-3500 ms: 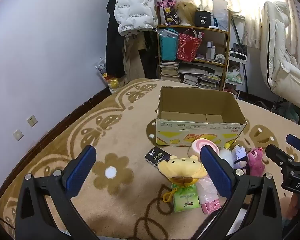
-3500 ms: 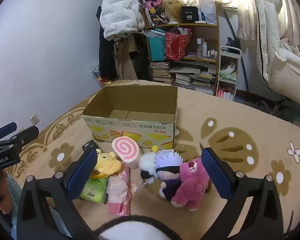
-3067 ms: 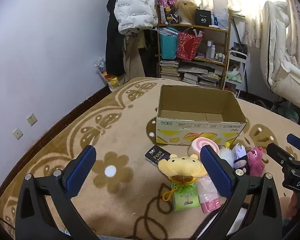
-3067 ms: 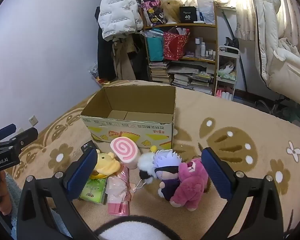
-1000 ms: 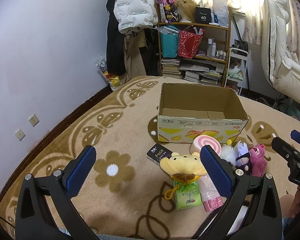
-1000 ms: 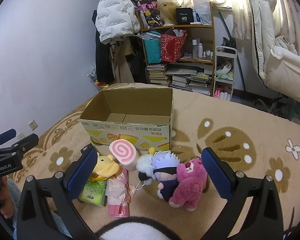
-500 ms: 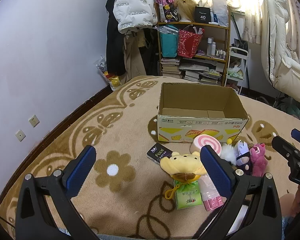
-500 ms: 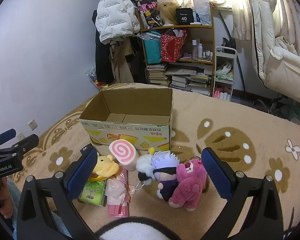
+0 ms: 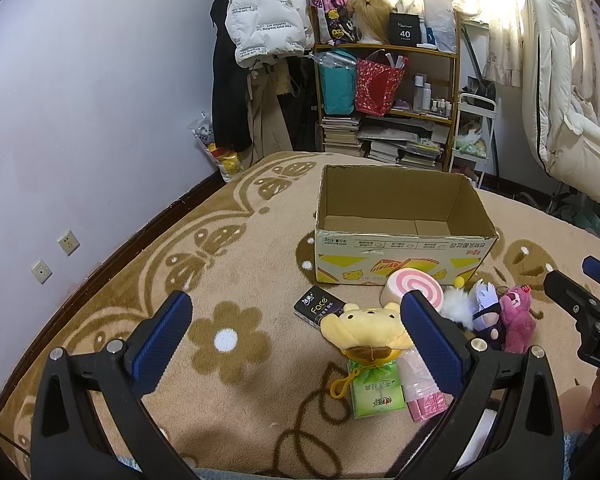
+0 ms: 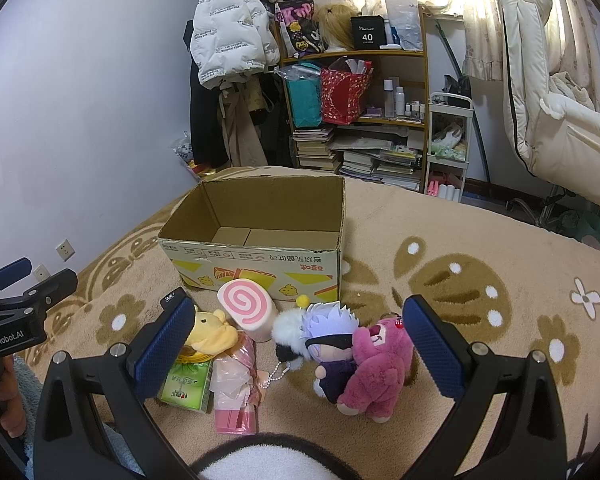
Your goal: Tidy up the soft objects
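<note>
An open, empty cardboard box stands on the beige patterned carpet. In front of it lie a pink swirl cushion, a yellow bear plush, a white-haired doll, a pink bear plush, a white furry pom, a green tissue pack and a pink packet. My left gripper is open above the carpet, left of the toys. My right gripper is open over the doll.
A black "Face" pack lies left of the yellow bear. A cluttered bookshelf and hanging coats stand at the far wall. A white chair stands at the right. Wall sockets are on the left wall.
Both grippers have lifted and shifted very slightly; the toys and the box have not moved.
</note>
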Available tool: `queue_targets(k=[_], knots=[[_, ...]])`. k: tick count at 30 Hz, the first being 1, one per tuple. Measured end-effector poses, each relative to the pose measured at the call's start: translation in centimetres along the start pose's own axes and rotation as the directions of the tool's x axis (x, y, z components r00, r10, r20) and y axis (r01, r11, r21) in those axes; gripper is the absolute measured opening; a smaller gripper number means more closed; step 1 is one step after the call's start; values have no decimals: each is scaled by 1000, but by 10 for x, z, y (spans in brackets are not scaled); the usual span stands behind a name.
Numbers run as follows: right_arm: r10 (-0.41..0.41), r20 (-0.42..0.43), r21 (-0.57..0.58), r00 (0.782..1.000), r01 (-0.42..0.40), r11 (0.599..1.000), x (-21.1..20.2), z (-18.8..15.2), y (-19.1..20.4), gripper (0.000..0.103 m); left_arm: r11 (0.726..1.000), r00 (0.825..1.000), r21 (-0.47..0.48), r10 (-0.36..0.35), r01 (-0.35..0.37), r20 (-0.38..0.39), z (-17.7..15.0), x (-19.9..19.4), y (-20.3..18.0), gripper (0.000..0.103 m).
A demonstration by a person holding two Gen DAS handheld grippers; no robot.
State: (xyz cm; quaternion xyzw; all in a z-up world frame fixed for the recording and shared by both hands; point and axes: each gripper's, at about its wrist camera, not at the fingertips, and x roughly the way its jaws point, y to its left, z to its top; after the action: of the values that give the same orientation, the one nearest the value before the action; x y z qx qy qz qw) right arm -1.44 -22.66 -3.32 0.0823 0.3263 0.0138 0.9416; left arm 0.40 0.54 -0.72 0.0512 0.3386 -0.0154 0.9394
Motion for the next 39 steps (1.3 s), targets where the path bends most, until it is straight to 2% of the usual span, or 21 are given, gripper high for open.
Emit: queue_targets(k=[26,39], knots=[[1,-4,7,1000,-1,1000,2,1,-1,103,1000,1000,21,-1,1,-23,-1,5,-3,103],[67,-83,128,994,-56,990,23,5,-25,103,995,996,91,-41,48,-80,6,31,-26,103]])
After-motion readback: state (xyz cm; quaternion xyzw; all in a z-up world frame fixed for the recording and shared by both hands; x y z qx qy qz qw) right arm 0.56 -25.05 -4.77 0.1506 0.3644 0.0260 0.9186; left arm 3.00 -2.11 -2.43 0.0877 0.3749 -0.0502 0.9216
